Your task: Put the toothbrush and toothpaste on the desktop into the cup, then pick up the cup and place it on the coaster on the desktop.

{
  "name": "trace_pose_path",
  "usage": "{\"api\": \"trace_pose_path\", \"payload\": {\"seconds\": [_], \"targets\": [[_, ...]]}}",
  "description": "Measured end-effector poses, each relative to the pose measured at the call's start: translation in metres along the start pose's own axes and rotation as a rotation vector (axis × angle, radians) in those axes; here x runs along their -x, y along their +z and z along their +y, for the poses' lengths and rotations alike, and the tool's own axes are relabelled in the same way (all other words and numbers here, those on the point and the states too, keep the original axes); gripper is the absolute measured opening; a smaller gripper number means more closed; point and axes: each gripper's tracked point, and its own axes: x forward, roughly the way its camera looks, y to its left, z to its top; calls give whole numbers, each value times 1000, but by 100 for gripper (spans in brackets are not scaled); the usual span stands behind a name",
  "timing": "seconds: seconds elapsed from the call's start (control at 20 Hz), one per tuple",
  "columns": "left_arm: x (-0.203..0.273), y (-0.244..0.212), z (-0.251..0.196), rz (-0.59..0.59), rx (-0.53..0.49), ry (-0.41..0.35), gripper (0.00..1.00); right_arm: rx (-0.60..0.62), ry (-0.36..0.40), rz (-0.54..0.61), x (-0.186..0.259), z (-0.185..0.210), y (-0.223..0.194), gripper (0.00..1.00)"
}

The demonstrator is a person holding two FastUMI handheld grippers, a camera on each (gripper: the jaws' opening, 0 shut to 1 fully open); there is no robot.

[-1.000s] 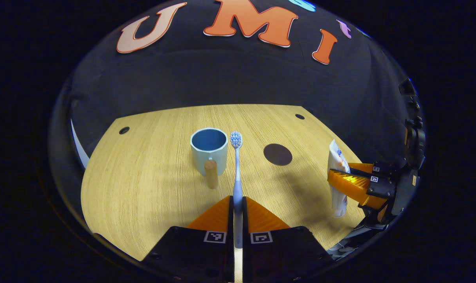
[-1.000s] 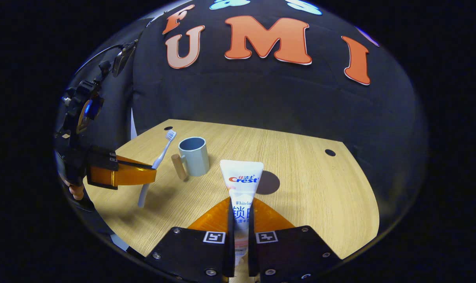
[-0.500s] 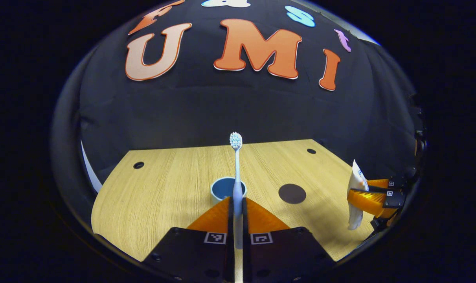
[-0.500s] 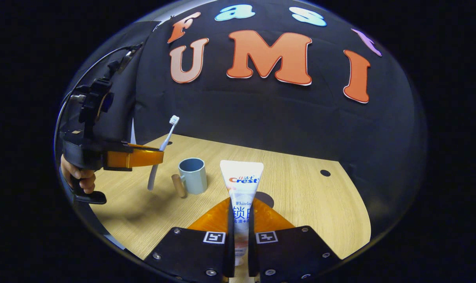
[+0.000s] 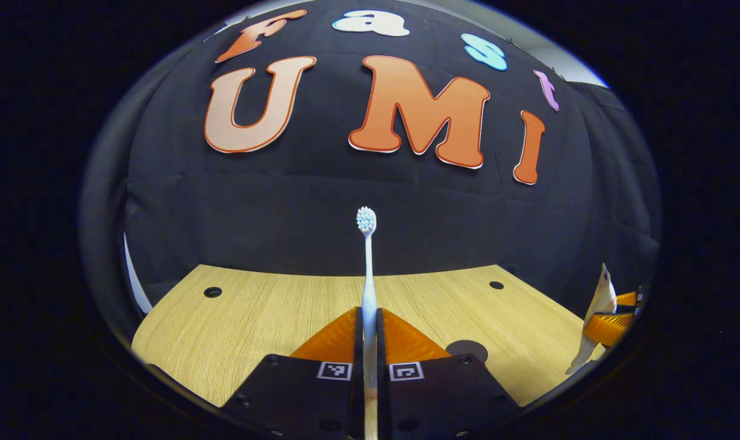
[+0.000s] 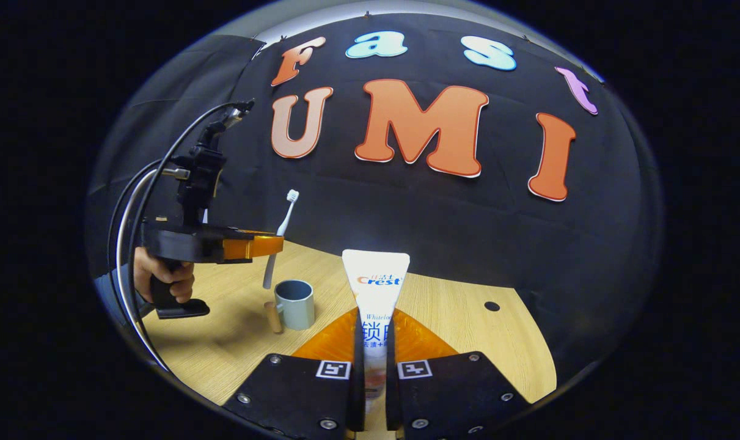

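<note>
My left gripper (image 5: 368, 318) is shut on a pale blue toothbrush (image 5: 368, 256), which stands upright with its bristle head at the top. In the right gripper view the same toothbrush (image 6: 281, 235) hangs in that gripper (image 6: 266, 244), its lower end just above and left of the blue cup (image 6: 295, 304). The cup has a wooden handle (image 6: 274, 316) and stands on the wooden desktop (image 6: 467, 342). My right gripper (image 6: 373, 333) is shut on a white toothpaste tube (image 6: 376, 287), held upright, also seen at the far right of the left gripper view (image 5: 597, 318). The dark round coaster (image 5: 466, 349) lies just beyond my left fingers.
A hand (image 6: 162, 278) grips the left gripper's handle, with cables looping above it. Small dark holes (image 5: 212, 292) (image 5: 496, 285) mark the desktop's far corners. The booth's black cloth wall stands close behind the desk.
Both grippers have risen and tilted up with their loads. The left one has carried the toothbrush higher and closer over the cup, which has dropped below its own view.
</note>
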Motion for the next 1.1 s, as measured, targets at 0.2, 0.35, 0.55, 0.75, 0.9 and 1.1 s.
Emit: {"api": "trace_pose_path", "payload": {"seconds": [0.2, 0.35, 0.55, 0.75, 0.9, 1.1], "targets": [[-29, -4, 3, -15, 23, -1, 8, 5, -15, -27, -6, -10, 4, 13], [-44, -17, 7, -9, 40, -5, 7, -12, -26, -53, -11, -18, 10, 13], [-59, -32, 14, 6, 56, -5, 7, -6, -34, -92, -14, -21, 17, 14], [-68, -49, 15, 57, 65, -22, 8, -1, -40, -92, -19, -22, 13, 13], [-71, -62, 12, 77, 52, -29, 8, 11, -33, -88, -25, -17, 9, 13], [-70, -77, 15, 95, 27, -30, 8, 10, -22, -74, -31, -12, 1, 13]]}}
